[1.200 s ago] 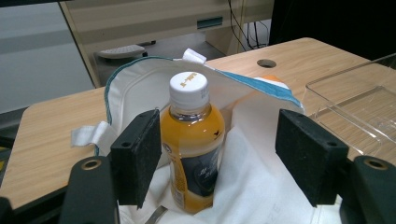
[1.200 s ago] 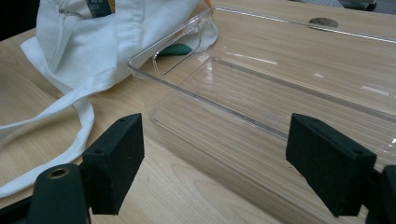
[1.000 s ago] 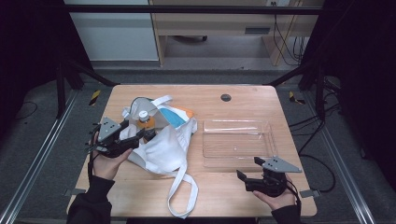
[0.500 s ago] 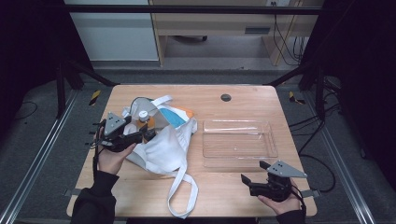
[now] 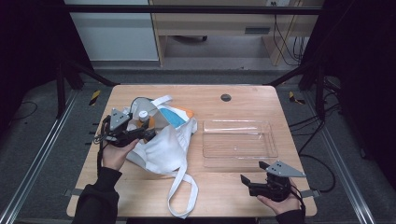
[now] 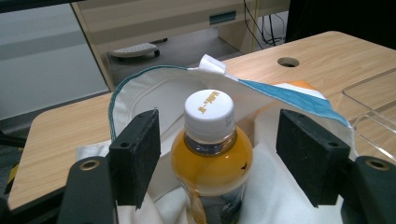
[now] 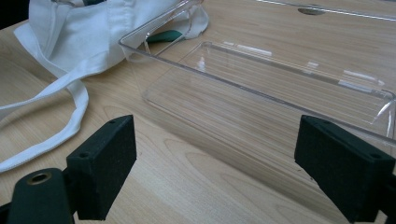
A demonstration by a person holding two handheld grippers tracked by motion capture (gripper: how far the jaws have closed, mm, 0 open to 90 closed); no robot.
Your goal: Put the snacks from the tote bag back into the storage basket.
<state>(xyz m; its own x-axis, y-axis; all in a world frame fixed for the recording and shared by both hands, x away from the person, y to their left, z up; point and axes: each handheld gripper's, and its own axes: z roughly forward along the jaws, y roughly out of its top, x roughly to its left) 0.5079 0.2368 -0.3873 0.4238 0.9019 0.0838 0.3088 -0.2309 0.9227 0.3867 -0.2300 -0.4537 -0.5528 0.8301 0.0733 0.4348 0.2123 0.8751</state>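
A bottle of orange drink (image 6: 211, 163) with a white cap (image 5: 142, 114) stands upright in the mouth of a white tote bag (image 5: 163, 144) at the table's left. My left gripper (image 5: 148, 133) is open around it. In the left gripper view the pads (image 6: 137, 158) flank the bottle's neck with a gap on each side. My right gripper (image 5: 254, 173) rests open near the table's front right, jaws wide (image 7: 215, 163) and nothing between them, facing a clear plastic tray (image 7: 261, 88).
The clear tray (image 5: 238, 140) lies right of the bag, with nothing in it. The bag's long strap (image 5: 180, 196) loops toward the front edge. A blue and orange item (image 5: 177, 116) shows at the bag's mouth. A round hole (image 5: 226, 97) sits at the table's back.
My left gripper has slid to the right and a little away from the person, closing in on the bottle in the bag. The right gripper has barely shifted.
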